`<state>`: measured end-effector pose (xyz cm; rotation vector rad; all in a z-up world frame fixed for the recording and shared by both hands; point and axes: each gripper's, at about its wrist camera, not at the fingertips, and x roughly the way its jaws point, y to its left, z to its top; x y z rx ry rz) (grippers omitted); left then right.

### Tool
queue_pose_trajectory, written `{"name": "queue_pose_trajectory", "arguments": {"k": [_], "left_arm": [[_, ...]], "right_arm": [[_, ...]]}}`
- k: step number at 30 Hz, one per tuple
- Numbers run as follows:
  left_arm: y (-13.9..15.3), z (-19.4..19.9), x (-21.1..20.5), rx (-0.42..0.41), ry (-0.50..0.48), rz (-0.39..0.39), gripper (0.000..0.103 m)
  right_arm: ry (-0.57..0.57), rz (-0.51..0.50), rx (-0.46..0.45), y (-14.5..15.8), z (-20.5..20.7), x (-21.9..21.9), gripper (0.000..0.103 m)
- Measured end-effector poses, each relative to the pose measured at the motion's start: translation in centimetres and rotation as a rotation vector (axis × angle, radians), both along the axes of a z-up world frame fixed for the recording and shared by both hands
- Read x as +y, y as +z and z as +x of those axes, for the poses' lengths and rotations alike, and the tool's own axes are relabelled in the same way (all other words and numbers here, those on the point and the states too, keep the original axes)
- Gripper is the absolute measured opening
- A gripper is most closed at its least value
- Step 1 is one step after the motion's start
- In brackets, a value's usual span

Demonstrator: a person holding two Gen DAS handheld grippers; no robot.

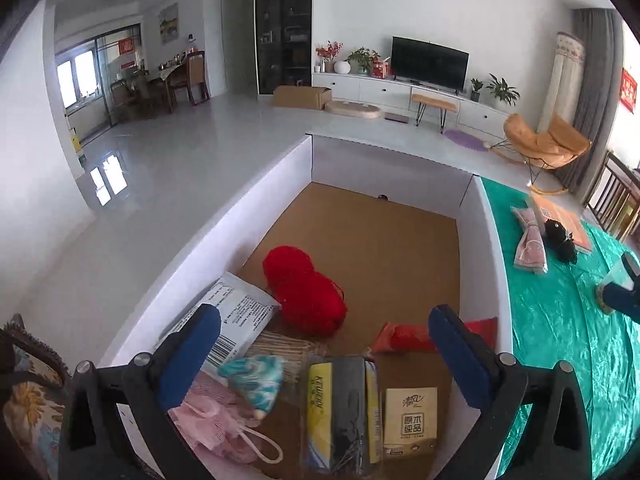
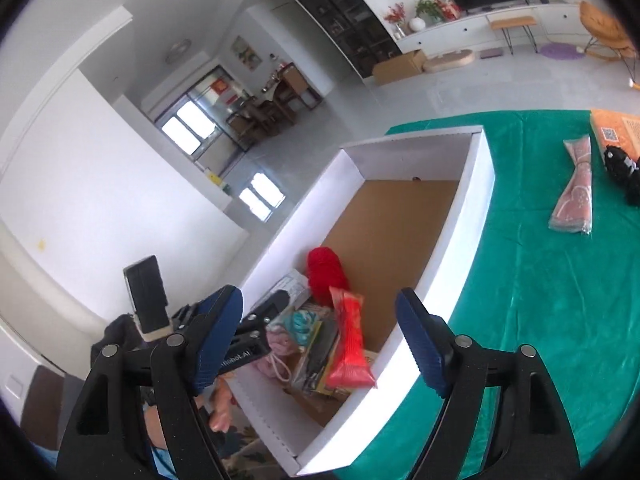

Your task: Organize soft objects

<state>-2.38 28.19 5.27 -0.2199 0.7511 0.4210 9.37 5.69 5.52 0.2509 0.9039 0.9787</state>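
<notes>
A white box (image 1: 260, 196) with a brown cardboard floor stands on the green tablecloth (image 1: 560, 320). At its near end lie a red yarn ball (image 1: 304, 292), a white packet (image 1: 240, 312), a pink mesh sponge (image 1: 212, 416), a teal cloth (image 1: 256, 380), a yellow-and-black pack (image 1: 340, 412), a tissue pack (image 1: 410, 420) and a red packet (image 2: 350, 344). My left gripper (image 1: 324, 316) hangs open above these with nothing between its fingers. My right gripper (image 2: 319, 298) is open and empty over the box's near right side. A pink wrapped cloth (image 2: 574, 196) and a black plush toy (image 2: 624, 174) lie on the tablecloth.
An orange book (image 2: 616, 128) lies under the plush toy at the table's far right. The far half of the box floor (image 1: 380, 232) is bare. A wooden chair (image 1: 616, 196) stands beyond the table. A person's hand (image 2: 222, 408) holds the left gripper beside the box.
</notes>
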Motion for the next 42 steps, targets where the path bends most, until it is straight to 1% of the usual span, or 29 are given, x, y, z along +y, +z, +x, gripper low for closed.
{"name": "queue_pose_trajectory", "arguments": {"k": [1, 3, 5, 6, 8, 10, 11, 13, 16, 19, 21, 23, 24, 29, 42], "left_arm": [[-0.1, 0.0, -0.4, -0.010, -0.007, -0.016, 0.103], [-0.3, 0.7, -2.2, -0.019, -0.057, -0.051, 0.103], [-0.1, 1.4, -5.3, -0.030, -0.153, -0.082, 0.103], [0.0, 1.9, -7.3, -0.035, -0.212, -0.094, 0.103], [-0.1, 2.8, -11.8, -0.028, -0.336, -0.109, 0.103], [-1.2, 3.7, -16.5, 0.001, -0.452, -0.119, 0.103], [-2.1, 4.2, -18.7, 0.023, -0.496, -0.122, 0.103], [-4.7, 5.6, -22.5, 0.067, -0.547, -0.119, 0.103], [-8.5, 8.7, -25.4, 0.128, -0.547, -0.097, 0.103], [-11.6, 11.0, -26.4, 0.173, -0.506, -0.037, 0.103], [-13.2, 12.3, -26.4, 0.195, -0.492, -0.018, 0.103], [-14.3, 12.6, -26.2, 0.204, -0.485, -0.005, 0.103], [-14.0, 12.4, -26.2, 0.179, -0.481, -0.002, 0.103], [-13.9, 12.3, -26.2, 0.183, -0.482, -0.003, 0.103], [-14.1, 12.3, -26.1, 0.182, -0.482, -0.003, 0.103]], "right_arm": [[-0.044, -0.049, -0.037, -0.9, 0.2, -1.1, 0.081], [-0.157, -0.188, -0.119, -3.2, 0.7, -4.0, 0.081], [-0.296, -0.359, -0.175, -6.4, 1.9, -8.0, 0.081], [-0.364, -0.442, -0.188, -8.1, 2.2, -10.0, 0.081], [-0.483, -0.564, -0.157, -11.4, 3.1, -14.0, 0.081], [-0.585, -0.615, -0.108, -13.4, 3.5, -17.9, 0.081], [-0.626, -0.631, -0.098, -13.9, 3.6, -19.5, 0.081], [-0.682, -0.642, -0.093, -14.3, 3.9, -22.2, 0.081], [-0.733, -0.656, -0.077, -15.1, 3.9, -23.9, 0.081], [-0.752, -0.641, -0.076, -15.2, 3.6, -24.7, 0.081], [-0.753, -0.637, -0.072, -15.1, 3.2, -24.8, 0.081], [-0.757, -0.634, -0.066, -15.1, 3.3, -25.0, 0.083], [-0.760, -0.635, -0.065, -15.4, 3.2, -24.8, 0.083], [-0.765, -0.636, -0.061, -15.7, 2.8, -25.0, 0.086], [-0.765, -0.632, -0.060, -15.7, 2.7, -25.1, 0.086]]}}
